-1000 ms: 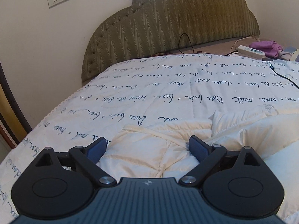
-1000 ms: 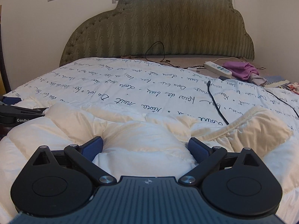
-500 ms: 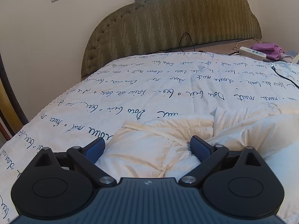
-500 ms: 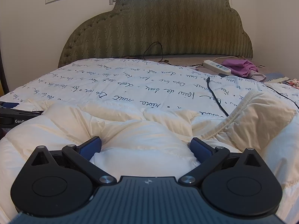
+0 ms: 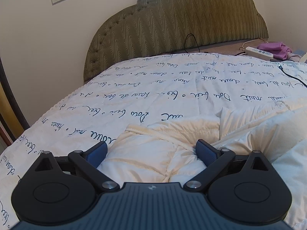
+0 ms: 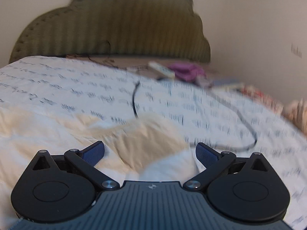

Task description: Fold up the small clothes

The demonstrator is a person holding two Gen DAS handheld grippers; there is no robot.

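Your left gripper (image 5: 151,152) hangs low over a cream padded garment (image 5: 153,153) that lies rumpled on the bed (image 5: 172,88), its blue pads spread wide and released, with a bunched fold between them. Your right gripper (image 6: 150,152) is likewise spread apart and holds nothing, poised over another part of the garment (image 6: 134,143); this view is blurred. A black cable (image 6: 134,103) trails across the script-printed bedspread beyond.
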